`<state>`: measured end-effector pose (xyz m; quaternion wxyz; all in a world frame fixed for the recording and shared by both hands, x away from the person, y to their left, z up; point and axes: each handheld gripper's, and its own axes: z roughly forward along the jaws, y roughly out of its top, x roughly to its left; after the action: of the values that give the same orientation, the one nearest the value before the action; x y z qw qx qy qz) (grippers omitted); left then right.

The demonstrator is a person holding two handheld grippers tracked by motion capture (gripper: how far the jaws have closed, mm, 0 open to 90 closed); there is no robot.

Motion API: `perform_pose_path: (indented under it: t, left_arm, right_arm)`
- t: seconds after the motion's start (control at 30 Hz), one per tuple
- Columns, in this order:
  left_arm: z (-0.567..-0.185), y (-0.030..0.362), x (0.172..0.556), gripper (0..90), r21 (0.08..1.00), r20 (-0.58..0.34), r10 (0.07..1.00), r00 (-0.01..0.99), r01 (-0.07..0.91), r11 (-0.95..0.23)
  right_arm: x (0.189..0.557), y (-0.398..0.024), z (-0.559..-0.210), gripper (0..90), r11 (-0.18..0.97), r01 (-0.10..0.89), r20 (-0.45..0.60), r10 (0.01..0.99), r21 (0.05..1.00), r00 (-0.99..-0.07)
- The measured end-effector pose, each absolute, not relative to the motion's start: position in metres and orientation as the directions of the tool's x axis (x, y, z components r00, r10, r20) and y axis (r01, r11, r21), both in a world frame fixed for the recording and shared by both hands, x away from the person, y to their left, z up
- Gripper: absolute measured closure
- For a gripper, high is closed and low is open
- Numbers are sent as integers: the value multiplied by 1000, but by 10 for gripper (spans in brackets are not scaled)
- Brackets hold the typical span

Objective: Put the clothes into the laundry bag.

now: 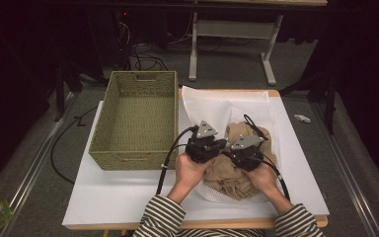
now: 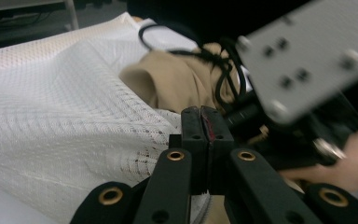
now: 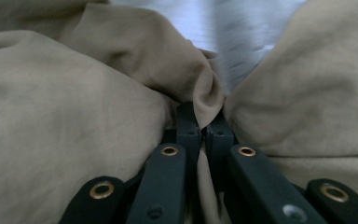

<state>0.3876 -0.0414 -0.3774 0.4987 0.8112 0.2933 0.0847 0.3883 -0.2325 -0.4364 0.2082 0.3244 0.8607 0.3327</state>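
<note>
Both tools work at a heap of tan cloth (image 1: 237, 168) that lies partly inside a white mesh bag (image 1: 212, 106) on the right half of the white surface (image 1: 118, 197). The left tool (image 1: 205, 145) has its jaws pressed together; in the left gripper view they pinch the mesh bag's edge (image 2: 121, 140), with something thin and red between the pads that is too small to identify. The right tool (image 1: 246, 153) is clamped on a fold of the tan cloth (image 3: 205, 93), which rises out between its jaws in the right gripper view and hides the jaw tips. From above, the two tools sit just beside each other, and their bodies and the person's hands cover the grip points. The blurred grey plate (image 2: 307, 56) of the right tool blocks much of the left gripper view. A woven basket (image 1: 137, 123) stands to the left of the bag.
</note>
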Motion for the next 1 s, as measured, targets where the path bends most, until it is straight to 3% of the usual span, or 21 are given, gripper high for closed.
perform_pose_path:
  t: [0.07,0.2,0.37,0.5,0.53,0.73,0.83,0.9,1.0]
  left_arm:
    - [-383,-39,391,893,852,-169,567,806,409,-327]
    - [-389,-31,393,892,851,-189,581,791,428,-306]
    - [-389,-27,393,892,854,-187,589,786,426,-297]
    - [-389,-29,393,892,858,-184,588,788,421,-295]
    - [-389,-29,392,892,860,-180,586,790,416,-296]
    - [-389,-28,391,892,859,-171,584,794,411,-306]
    - [-390,-29,392,892,856,-173,583,794,414,-309]
    - [-392,-30,394,892,853,-178,582,794,419,-311]
    - [-394,-33,394,892,850,-174,581,795,419,-319]
  right_arm:
    - [396,-232,-439,845,555,447,-121,711,701,-693]
    - [386,-239,-431,701,524,433,-78,698,733,-712]
    - [364,-263,-402,580,486,370,-126,722,791,-680]
    - [369,-277,-392,493,451,372,-138,767,811,-627]
    - [382,-282,-394,432,415,414,-106,798,810,-593]
    - [419,-283,-414,309,379,524,-48,842,763,-538]
    - [429,-282,-421,305,364,559,-10,844,745,-536]
    - [438,-279,-432,407,400,591,19,818,701,-575]
    - [440,-276,-438,640,433,612,35,798,662,-602]
